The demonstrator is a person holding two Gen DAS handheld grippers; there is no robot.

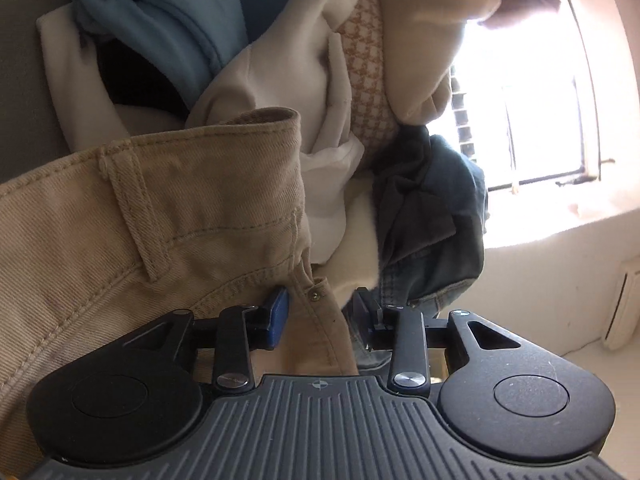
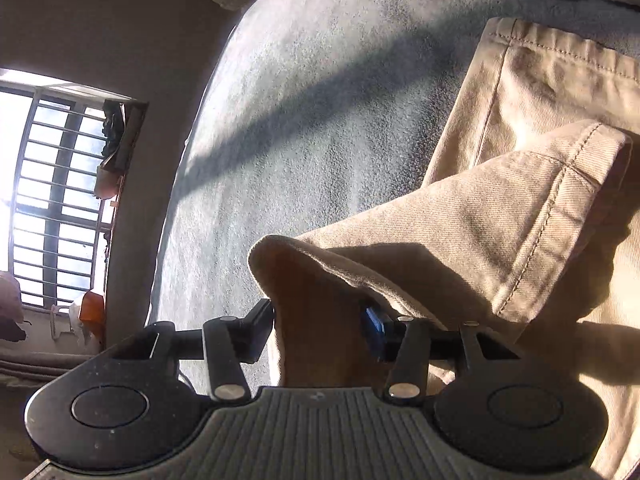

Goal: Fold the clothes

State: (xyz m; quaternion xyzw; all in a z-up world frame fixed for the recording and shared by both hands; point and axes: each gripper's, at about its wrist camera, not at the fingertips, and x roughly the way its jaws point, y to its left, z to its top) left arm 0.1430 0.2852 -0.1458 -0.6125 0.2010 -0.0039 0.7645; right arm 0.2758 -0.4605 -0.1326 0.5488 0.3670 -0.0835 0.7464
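Note:
Khaki trousers (image 1: 168,216) fill the left of the left wrist view, waistband and belt loop (image 1: 138,216) toward me. My left gripper (image 1: 320,316) is shut on the trousers near a riveted pocket corner, and the cloth fills the gap from the blue pad (image 1: 279,314) to the black pad. In the right wrist view the same khaki trousers (image 2: 500,220) lie on a grey fabric surface (image 2: 320,100), with a hemmed leg end (image 2: 560,60) at the upper right. My right gripper (image 2: 320,324) is shut on a raised fold of the cloth.
Behind the waistband is a heap of clothes: a light blue garment (image 1: 168,20), cream fabric (image 1: 272,80), a houndstooth piece (image 1: 366,72) and denim (image 1: 448,216). A bright window (image 1: 532,92) and a barred window (image 2: 56,200) show at the sides. A white radiator (image 1: 624,308) stands low at the right.

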